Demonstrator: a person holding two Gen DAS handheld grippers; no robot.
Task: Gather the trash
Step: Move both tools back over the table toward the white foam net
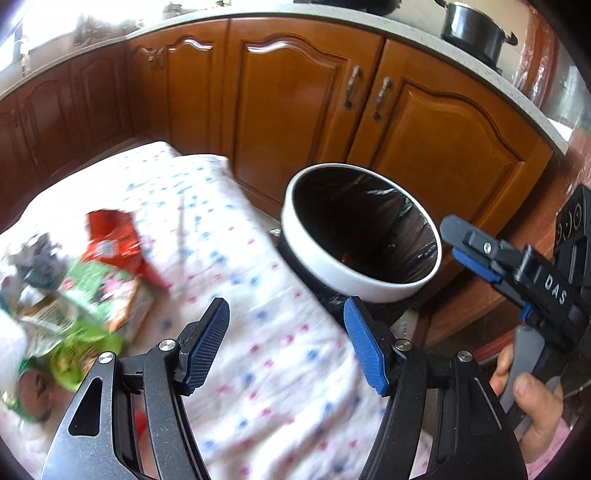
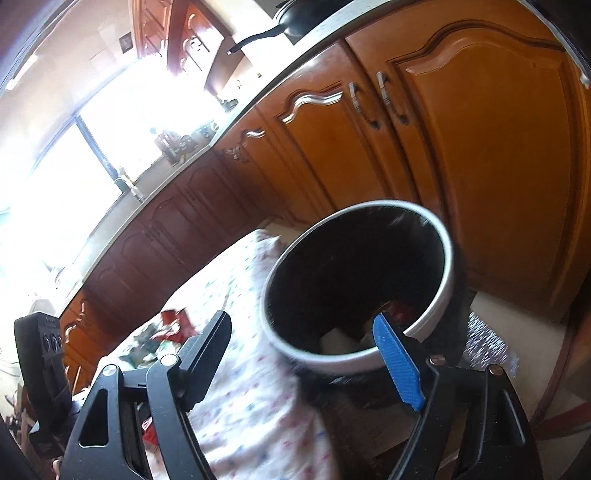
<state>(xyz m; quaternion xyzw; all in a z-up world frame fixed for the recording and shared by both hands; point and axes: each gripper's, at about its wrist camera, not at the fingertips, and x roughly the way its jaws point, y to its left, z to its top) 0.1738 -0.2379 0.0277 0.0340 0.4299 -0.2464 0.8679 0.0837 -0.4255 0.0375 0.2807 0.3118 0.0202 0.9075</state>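
A white-rimmed bin (image 1: 354, 275) lined with a black bag stands beside a table under a dotted white cloth (image 1: 258, 350). A blurred pile of trash lies on the cloth at the left, with a red wrapper (image 1: 114, 240) and a green packet (image 1: 99, 291). My left gripper (image 1: 288, 317) is open over the cloth with nothing between its fingers. My right gripper (image 2: 301, 325) is open in front of the bin (image 2: 351, 363), also holding nothing. Some trash (image 2: 399, 308) lies at the bin's bottom. The right gripper (image 1: 460, 243) also shows at the bin's right, held by a hand (image 1: 532, 398).
Brown wooden cabinets (image 1: 303, 96) run close behind the bin under a pale countertop. On it stand a black pot (image 1: 472, 29) and a pan (image 2: 295, 18). A bright window (image 2: 74, 147) fills the far left. Pale floor (image 2: 517, 321) shows right of the bin.
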